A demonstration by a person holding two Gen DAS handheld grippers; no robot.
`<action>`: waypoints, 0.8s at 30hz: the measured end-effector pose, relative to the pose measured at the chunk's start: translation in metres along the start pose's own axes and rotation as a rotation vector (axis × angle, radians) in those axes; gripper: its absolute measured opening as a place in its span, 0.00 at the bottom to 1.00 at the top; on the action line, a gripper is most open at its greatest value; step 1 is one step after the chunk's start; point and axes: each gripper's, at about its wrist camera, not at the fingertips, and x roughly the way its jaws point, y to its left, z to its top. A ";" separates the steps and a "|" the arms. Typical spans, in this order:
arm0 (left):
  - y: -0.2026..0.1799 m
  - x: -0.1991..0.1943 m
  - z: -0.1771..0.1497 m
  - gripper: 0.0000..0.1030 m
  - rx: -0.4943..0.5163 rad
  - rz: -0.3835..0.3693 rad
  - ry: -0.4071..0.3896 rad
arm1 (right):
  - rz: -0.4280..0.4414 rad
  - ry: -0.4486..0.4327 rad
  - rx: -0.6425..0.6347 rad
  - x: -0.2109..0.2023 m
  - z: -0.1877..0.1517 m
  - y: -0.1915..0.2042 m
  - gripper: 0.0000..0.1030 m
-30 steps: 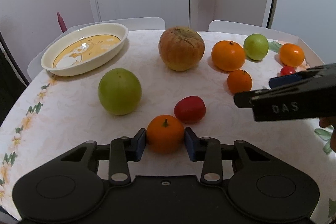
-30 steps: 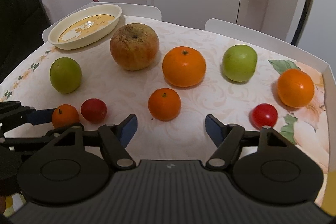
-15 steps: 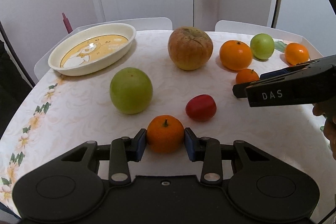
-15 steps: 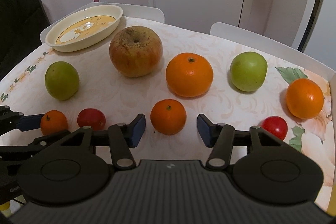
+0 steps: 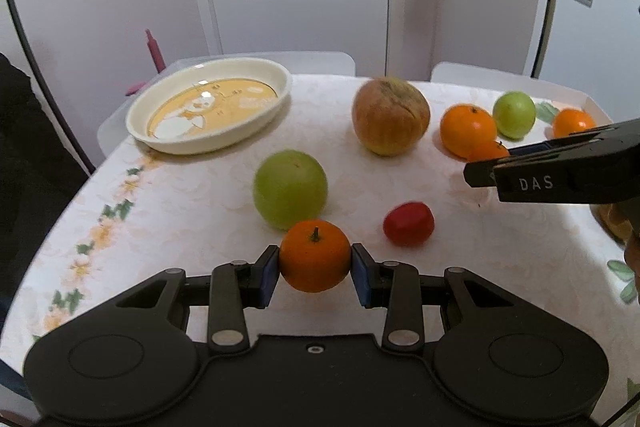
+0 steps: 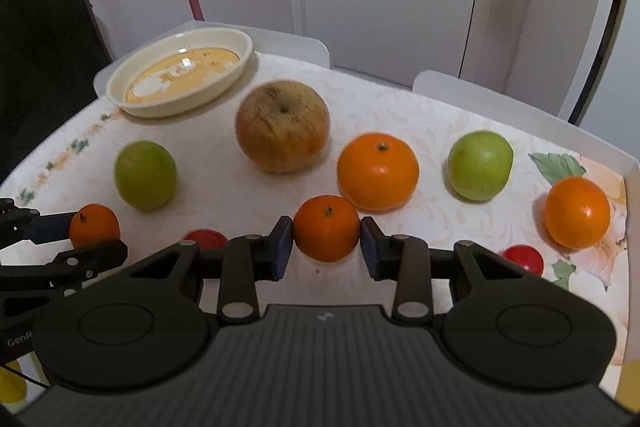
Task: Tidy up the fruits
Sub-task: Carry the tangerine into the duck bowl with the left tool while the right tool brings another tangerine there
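With the left gripper (image 5: 315, 269) clamping one small mandarin (image 5: 314, 261) and the right gripper (image 6: 326, 241) pinching another (image 6: 326, 228) between its pads (contact apparently made), we lift both gently toward the dish (image 5: 256, 131) far beyond the jaws.

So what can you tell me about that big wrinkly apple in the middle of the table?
The big apple is the largest fruit here, round and squat, yellow-brown with reddish streaks. Its skin looks dull and wrinkled, with a dark dimple on top. It sits upright on the patterned tablecloth, near the oval dish, with an orange to its right. Nothing touches it, and neither pair of tongs is on it.
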 end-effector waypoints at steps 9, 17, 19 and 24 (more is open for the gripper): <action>0.032 -0.034 0.030 0.40 -0.038 0.050 -0.048 | 0.039 -0.037 -0.019 -0.031 0.031 0.026 0.50; 0.082 -0.043 0.067 0.40 -0.028 0.067 -0.083 | 0.040 -0.056 -0.004 -0.032 0.070 0.059 0.50; 0.096 -0.040 0.078 0.40 -0.018 0.058 -0.085 | 0.035 -0.058 0.012 -0.027 0.080 0.069 0.50; 0.125 -0.027 0.101 0.40 0.020 0.032 -0.095 | 0.007 -0.065 0.052 -0.013 0.104 0.090 0.50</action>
